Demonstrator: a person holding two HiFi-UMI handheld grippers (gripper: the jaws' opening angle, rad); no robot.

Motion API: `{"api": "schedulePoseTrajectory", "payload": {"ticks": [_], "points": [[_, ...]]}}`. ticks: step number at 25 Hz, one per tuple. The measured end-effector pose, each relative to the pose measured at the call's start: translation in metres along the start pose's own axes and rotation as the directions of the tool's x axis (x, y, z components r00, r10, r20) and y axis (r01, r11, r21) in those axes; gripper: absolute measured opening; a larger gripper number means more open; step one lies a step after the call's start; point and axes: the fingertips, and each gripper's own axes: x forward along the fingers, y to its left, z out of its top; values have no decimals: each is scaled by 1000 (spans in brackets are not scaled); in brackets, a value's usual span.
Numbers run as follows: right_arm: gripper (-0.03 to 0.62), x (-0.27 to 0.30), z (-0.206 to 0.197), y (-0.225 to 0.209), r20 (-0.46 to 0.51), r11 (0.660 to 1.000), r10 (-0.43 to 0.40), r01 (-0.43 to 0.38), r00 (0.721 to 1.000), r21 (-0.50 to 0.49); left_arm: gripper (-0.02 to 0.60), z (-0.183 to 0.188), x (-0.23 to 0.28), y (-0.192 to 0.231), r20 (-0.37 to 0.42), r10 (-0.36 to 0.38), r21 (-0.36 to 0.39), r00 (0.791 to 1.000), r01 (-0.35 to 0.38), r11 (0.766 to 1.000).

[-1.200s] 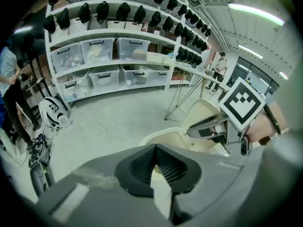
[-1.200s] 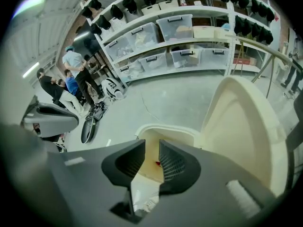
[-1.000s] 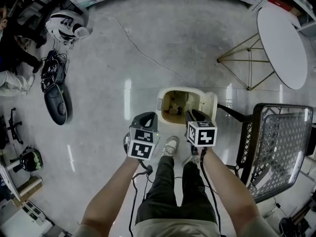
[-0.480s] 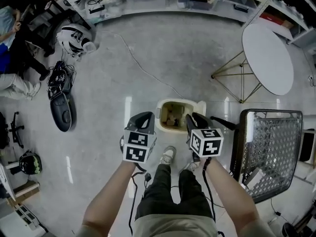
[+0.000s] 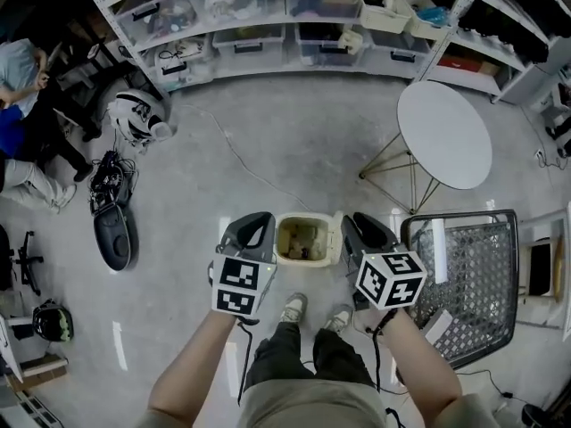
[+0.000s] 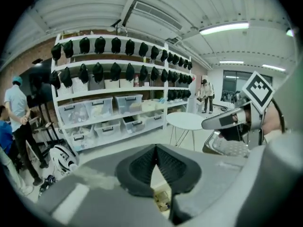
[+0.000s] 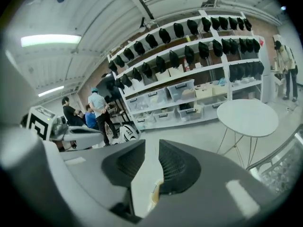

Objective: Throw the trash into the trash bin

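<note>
In the head view, the cream trash bin stands open on the grey floor, with pieces of trash inside it. It lies between my two raised grippers. My left gripper is to the left of the bin, and its jaw tips meet with nothing held. Below those tips, the left gripper view shows part of the bin. My right gripper is to the right of the bin. Its jaws stand a narrow gap apart, and only floor and a bit of the bin show through the gap.
A round white table stands at the back right. A black mesh chair is close on the right. Shelves of plastic boxes line the far wall. A helmet, a black bag, a floor cable and people are at the left.
Both grippers have risen away from the bin and spread to either side of it. The head view has tilted up, bringing the shelves into sight.
</note>
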Motion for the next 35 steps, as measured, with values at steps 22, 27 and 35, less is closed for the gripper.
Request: {"api": "schedulePoseTrajectory", "payload": {"ticks": [22, 27, 35], "points": [[94, -272, 165, 42, 436, 982, 9, 75, 900, -174, 2, 201, -137, -107, 334, -134, 228, 933, 58, 972], [94, -299, 161, 35, 466, 981, -21, 108, 884, -160, 2, 209, -140, -130, 342, -175, 252, 923, 89, 964], [209, -333, 154, 9, 506, 976, -101, 184, 856, -118, 2, 212, -129, -181, 323, -260, 296, 910, 163, 941]]}}
